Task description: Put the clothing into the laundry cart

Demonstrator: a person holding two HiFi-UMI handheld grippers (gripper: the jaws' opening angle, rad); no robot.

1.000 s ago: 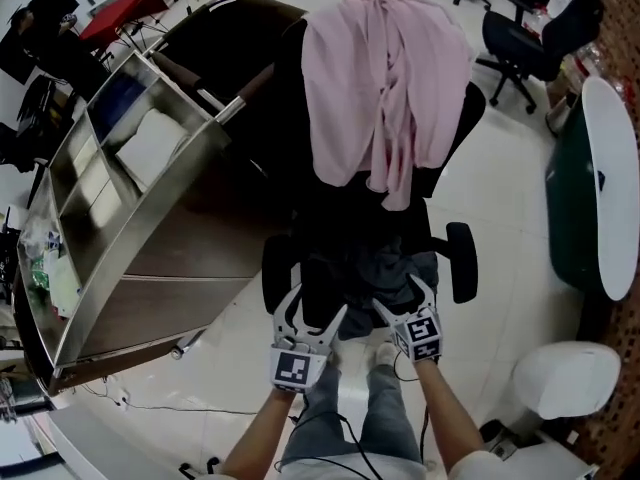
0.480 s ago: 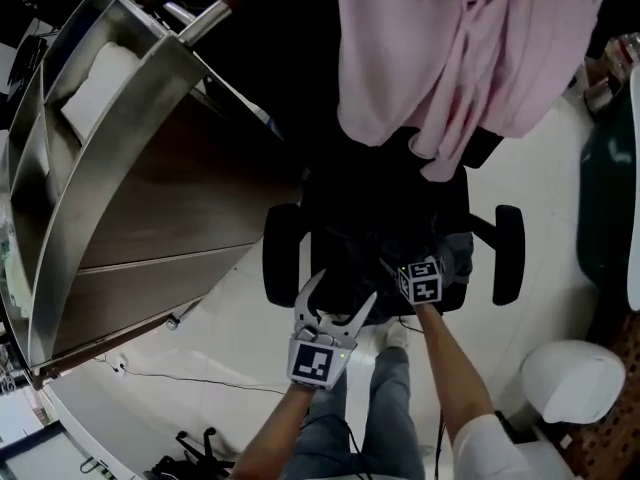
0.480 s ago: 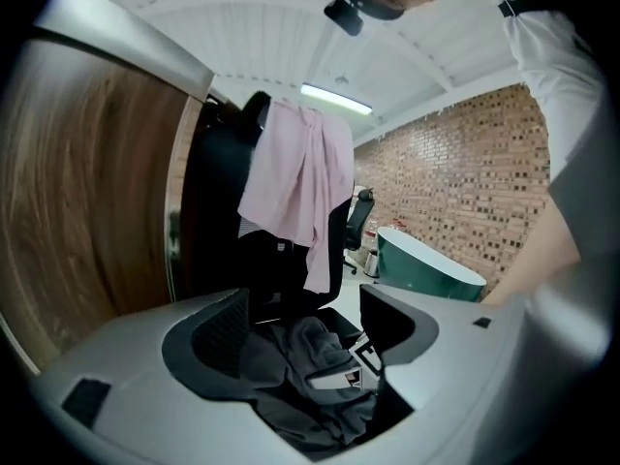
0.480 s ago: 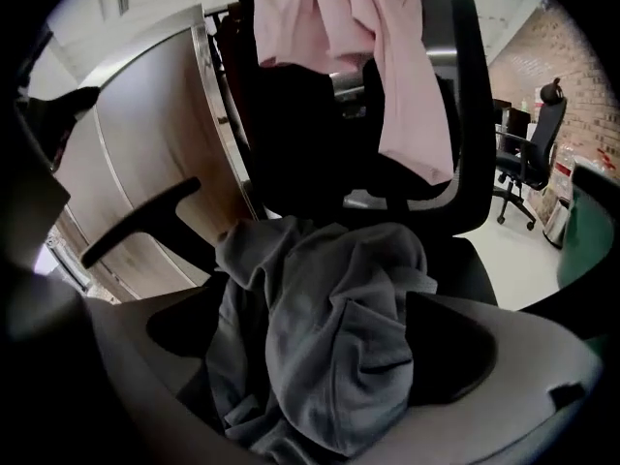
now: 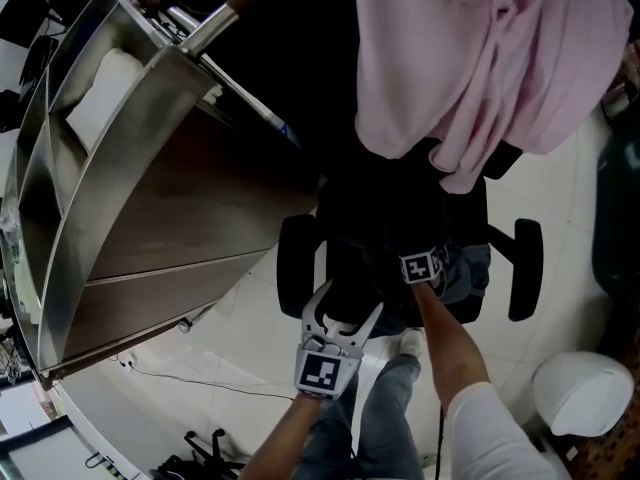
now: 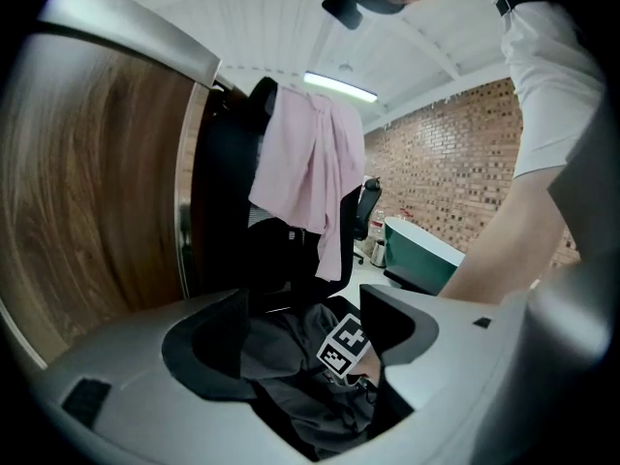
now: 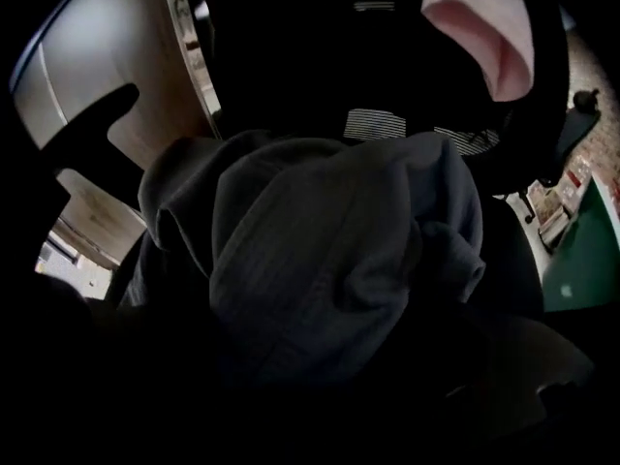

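Since a second ago the right gripper [image 5: 418,260] has dropped from beside the left gripper [image 5: 348,300] at the seat's front edge down onto the dark grey garment [image 7: 329,279] heaped on the seat of the office chair [image 5: 297,278]. Its jaws stand wide and have just been closing a little, with the bunched cloth right between them but not yet pinched. The left gripper has sunk slightly and hangs at the seat's front, jaws apart and empty, while the pink garment [image 5: 470,58] stays draped over the chair back beside the laundry cart [image 5: 150,198].
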